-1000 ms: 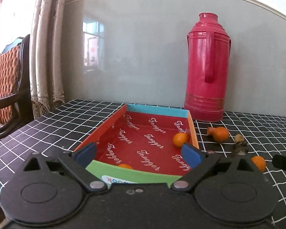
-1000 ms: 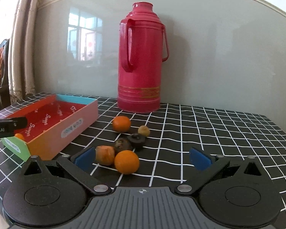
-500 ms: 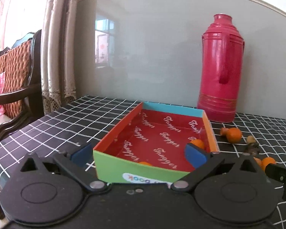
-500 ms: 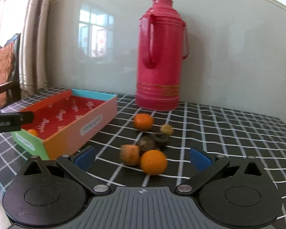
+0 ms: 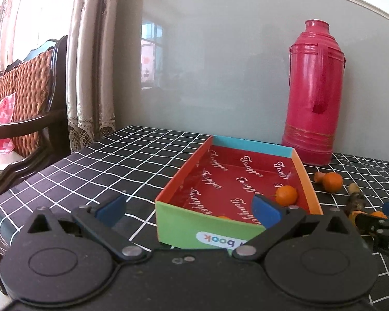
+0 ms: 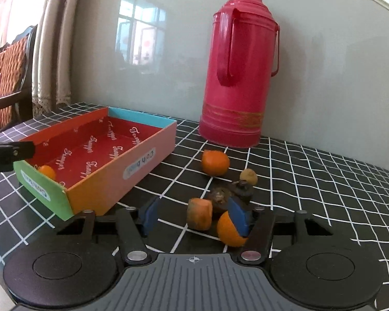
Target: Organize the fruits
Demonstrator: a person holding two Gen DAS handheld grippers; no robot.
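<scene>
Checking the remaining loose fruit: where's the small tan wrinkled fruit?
Right wrist view, right of centre: the small tan wrinkled fruit sits on the black checked tablecloth, just right of the round orange tangerine, before the red thermos flask.

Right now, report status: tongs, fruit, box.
Left tongs open, empty, at the box. Right tongs closing, jaws around the cut piece, nothing gripped. Two oranges boxed, the rest loose by the flask.

A shallow box with a red printed lining and differently coloured walls lies open on the checked desk, holding small orange fruits. To its right lie loose fruits: an orange one, a tan one, dark shrivelled ones, a cut orange piece and another orange.
</scene>
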